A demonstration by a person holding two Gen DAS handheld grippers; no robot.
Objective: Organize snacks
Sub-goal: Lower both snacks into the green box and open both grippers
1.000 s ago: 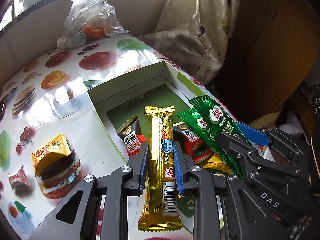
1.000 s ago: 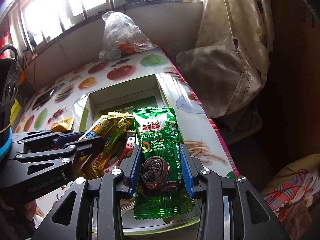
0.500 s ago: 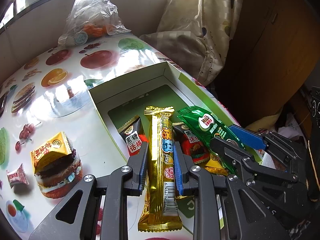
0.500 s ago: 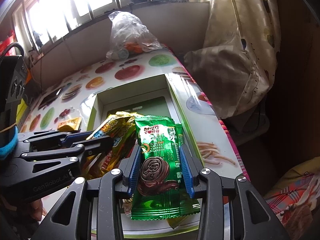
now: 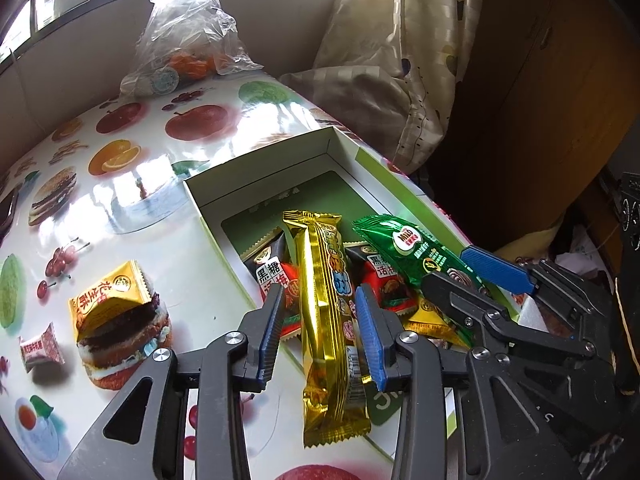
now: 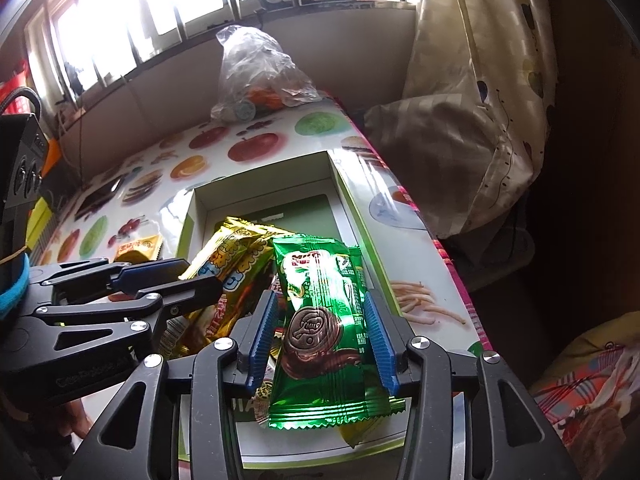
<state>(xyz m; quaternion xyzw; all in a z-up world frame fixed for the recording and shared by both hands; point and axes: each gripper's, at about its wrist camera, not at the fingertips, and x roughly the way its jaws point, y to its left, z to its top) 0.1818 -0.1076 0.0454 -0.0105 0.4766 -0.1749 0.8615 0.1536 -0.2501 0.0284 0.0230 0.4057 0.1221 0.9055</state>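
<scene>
Both jaws have just been opening: left hand-held gripper (image 5: 316, 330) apart around gold bar (image 5: 326, 320), right hand-held gripper (image 6: 320, 342) apart around green wafer pack (image 6: 324, 340), both over the box (image 5: 256, 168); risk: either pack, overhanging the near rim, slides out onto the tabletop (image 5: 132, 200).

We find the far half of the open box (image 5: 280, 172) bare, toward the upper centre of the left wrist view, while its near half is heaped with snack packets (image 5: 320, 280) that block a straight reach. Left of the box the desk (image 5: 192, 264) lies free up to a yellow packet (image 5: 110, 296) and a small candy (image 5: 40, 346). A plastic bag (image 6: 260, 76) closes the far end, and the curtain (image 6: 480, 92) hems in the right side.
</scene>
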